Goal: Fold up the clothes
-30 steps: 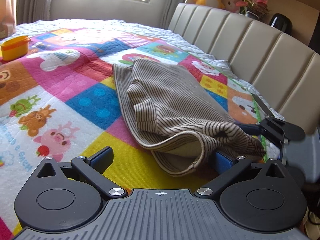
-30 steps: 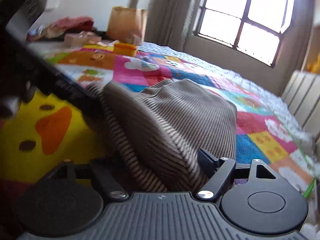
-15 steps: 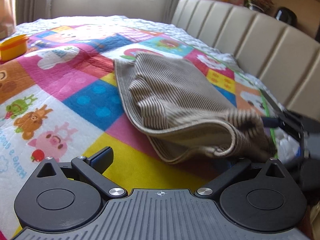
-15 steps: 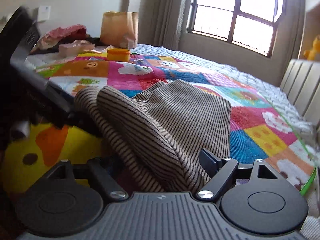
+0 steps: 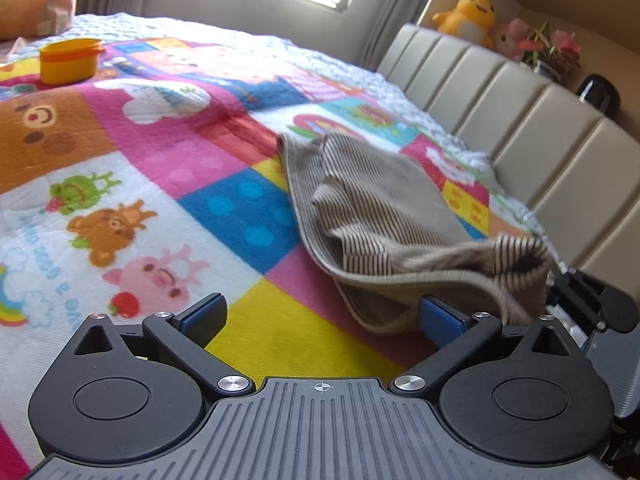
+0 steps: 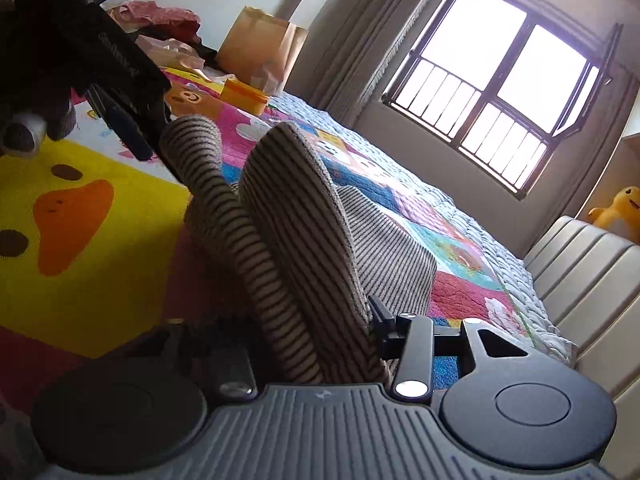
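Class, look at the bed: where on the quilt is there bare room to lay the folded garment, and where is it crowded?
Free: the wide quilt between the orange tub and the striped garment. Crowded: the strip between garment and headboard, where the right claw works.

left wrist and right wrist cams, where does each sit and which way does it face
Left wrist: on the left hand-held gripper, facing the striped garment, headboard and window; jaws open.
Right wrist: on the right hand-held gripper, its jaws having just closed on the garment's fold, facing the window.
Shared: garment, quilt, orange container, yellow plush, each other's gripper.
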The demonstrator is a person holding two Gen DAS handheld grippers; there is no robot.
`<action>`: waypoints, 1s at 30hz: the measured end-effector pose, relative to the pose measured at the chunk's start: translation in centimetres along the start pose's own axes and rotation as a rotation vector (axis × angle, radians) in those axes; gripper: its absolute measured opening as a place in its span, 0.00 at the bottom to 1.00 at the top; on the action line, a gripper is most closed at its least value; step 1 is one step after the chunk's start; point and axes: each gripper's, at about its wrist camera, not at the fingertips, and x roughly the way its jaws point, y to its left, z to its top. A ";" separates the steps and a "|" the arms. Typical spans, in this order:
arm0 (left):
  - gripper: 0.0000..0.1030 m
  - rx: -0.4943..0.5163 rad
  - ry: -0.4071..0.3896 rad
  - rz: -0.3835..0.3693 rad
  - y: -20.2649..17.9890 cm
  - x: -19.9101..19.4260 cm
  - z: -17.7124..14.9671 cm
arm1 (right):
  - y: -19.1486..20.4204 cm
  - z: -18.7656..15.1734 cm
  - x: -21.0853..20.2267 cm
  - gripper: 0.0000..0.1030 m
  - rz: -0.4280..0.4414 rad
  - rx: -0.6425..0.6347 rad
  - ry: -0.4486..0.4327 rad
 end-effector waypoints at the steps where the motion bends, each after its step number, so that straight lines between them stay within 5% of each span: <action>1: 1.00 -0.012 -0.019 -0.007 0.4 -0.6 0.3 | -0.1 0.1 -0.1 0.37 0.014 -0.007 0.011; 4: 1.00 -0.005 -0.061 0.008 0.9 -1.5 1.9 | -0.4 0.3 -0.6 0.31 0.067 -0.026 0.050; 9: 1.00 0.169 -0.051 -0.048 -1.7 1.4 4.9 | -1.0 1.2 -2.4 0.28 0.168 -0.078 0.110; 18: 1.00 0.416 0.142 -0.078 -4.4 10.9 4.6 | -4.3 6.8 -7.3 0.28 0.268 -0.313 0.122; 22: 1.00 0.332 0.174 -0.141 -1.6 11.6 4.3 | -7.1 9.8 -3.2 0.31 0.326 -0.371 0.140; 28: 1.00 0.266 0.100 -0.093 1.3 8.4 4.0 | -8.4 9.7 7.7 0.42 0.416 -0.400 0.200; 30: 1.00 0.210 0.073 -0.109 2.4 6.8 4.2 | -8.6 9.2 11.0 0.53 0.422 -0.374 0.224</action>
